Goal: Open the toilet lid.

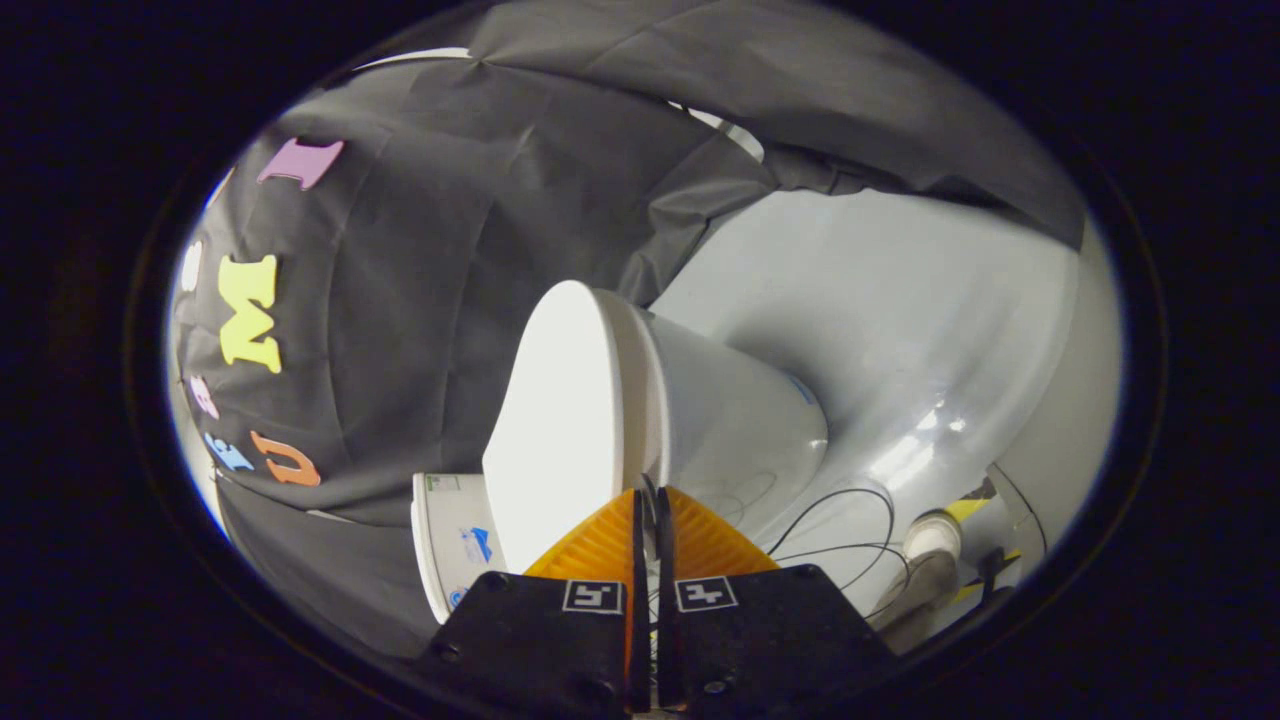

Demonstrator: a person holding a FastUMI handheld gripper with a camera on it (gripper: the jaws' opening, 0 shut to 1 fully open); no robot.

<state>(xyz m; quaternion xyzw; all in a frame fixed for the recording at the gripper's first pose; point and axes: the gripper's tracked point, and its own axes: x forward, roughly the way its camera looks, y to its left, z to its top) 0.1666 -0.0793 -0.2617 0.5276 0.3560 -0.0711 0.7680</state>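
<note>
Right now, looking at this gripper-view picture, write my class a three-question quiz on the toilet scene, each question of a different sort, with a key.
1. True or false: the toilet lid lies closed on the bowl.
2. The gripper has its jaws: A) wide open, B) together with nothing between them, C) clamped on a cable.
3. Fill in: black cables lie on the ____ beside the bowl.

Key: 1 true; 2 B; 3 floor.
</note>
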